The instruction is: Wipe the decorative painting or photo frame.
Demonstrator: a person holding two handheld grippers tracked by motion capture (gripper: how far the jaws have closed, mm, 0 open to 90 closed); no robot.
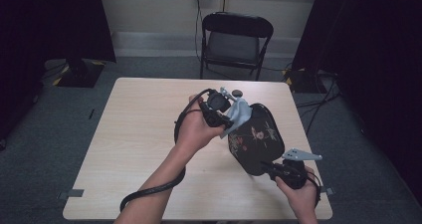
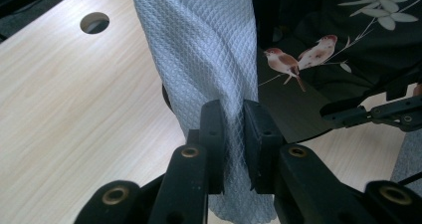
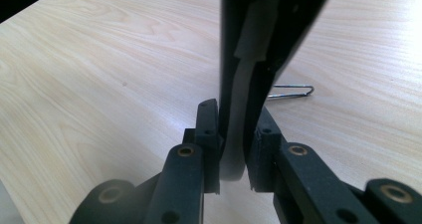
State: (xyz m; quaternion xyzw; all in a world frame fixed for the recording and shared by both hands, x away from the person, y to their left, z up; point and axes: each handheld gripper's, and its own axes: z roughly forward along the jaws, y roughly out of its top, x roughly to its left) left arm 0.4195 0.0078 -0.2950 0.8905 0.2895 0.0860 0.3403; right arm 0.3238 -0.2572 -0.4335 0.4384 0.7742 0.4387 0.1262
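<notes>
Tray (image 1: 256,139): stiff, glossy, likely slippery; clamped at rim by right claw (image 3: 233,149)
Cloth (image 2: 209,59): soft, light; pinched in left claw (image 2: 233,134)

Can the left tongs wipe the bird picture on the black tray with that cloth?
Probably yes: the left tongs pinch the cloth right beside the birds, nothing between, while the right tongs hold the black tray tilted.

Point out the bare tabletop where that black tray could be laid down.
Free: the table's whole left half, beside the left gripper pinching the cloth. Crowded: the right edge, where the right gripper clamps the black tray.
</notes>
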